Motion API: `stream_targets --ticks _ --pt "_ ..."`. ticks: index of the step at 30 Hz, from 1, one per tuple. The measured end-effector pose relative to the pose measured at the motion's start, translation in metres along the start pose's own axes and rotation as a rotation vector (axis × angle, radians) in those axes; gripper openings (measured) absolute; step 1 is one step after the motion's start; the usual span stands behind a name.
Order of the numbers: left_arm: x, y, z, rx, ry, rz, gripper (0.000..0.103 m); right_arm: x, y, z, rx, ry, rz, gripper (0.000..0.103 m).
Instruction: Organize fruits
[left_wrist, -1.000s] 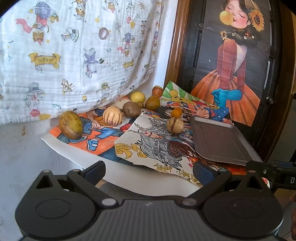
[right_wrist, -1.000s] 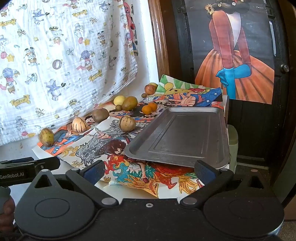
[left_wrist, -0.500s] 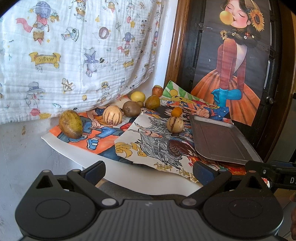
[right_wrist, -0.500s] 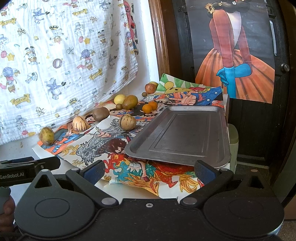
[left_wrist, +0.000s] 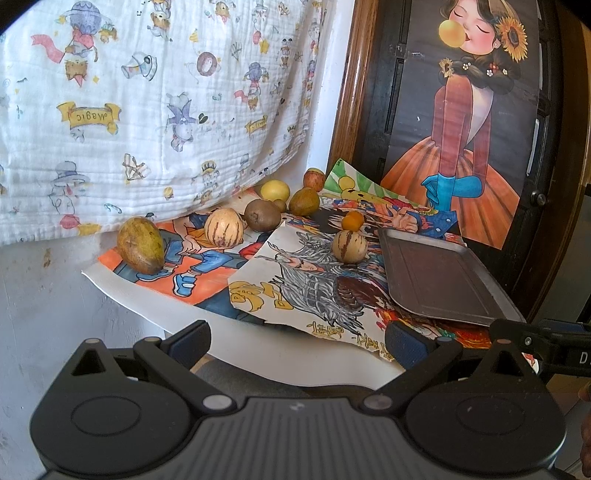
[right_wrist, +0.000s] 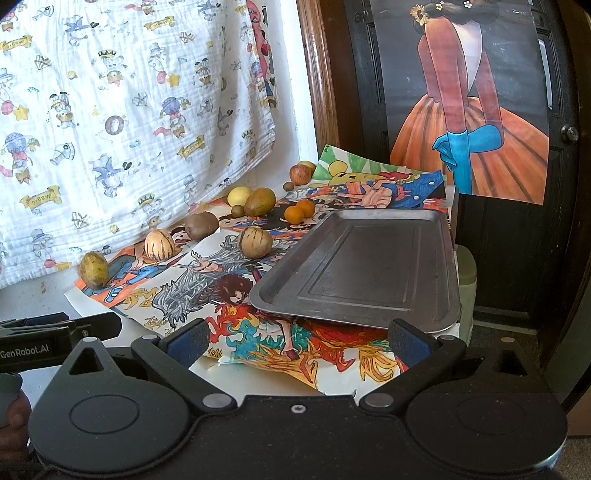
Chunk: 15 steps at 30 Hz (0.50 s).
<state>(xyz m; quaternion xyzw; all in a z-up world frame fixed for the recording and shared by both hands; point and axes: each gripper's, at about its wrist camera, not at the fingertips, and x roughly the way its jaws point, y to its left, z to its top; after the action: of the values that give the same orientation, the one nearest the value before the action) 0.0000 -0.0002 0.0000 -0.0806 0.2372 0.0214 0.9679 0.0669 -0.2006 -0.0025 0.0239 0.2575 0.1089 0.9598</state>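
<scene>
Before table (left_wrist: 258, 354), both hand-held grippers agape.

A white cloth (left_wrist: 155, 110) with cartoon prints hangs over the pale wall (left_wrist: 40, 295) at left. At right stands a dark door (right_wrist: 517, 236) in a brown wooden frame (left_wrist: 347, 92), carrying a poster (left_wrist: 469, 122) of a girl. Daylight is bright.

The white cloth (right_wrist: 122, 110) has yellow ribbons that say "Magic". The left gripper (right_wrist: 55, 338) has "GenRobot.AI" on its side.
</scene>
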Motion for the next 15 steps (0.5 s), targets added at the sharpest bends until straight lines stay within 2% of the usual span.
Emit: stream_targets --ticks 15 --pt "-0.0003 0.0 -0.0001 -0.002 0.004 0.002 0.103 -0.0015 -0.0012 0.0022 0.001 0.004 0.0 0.103"
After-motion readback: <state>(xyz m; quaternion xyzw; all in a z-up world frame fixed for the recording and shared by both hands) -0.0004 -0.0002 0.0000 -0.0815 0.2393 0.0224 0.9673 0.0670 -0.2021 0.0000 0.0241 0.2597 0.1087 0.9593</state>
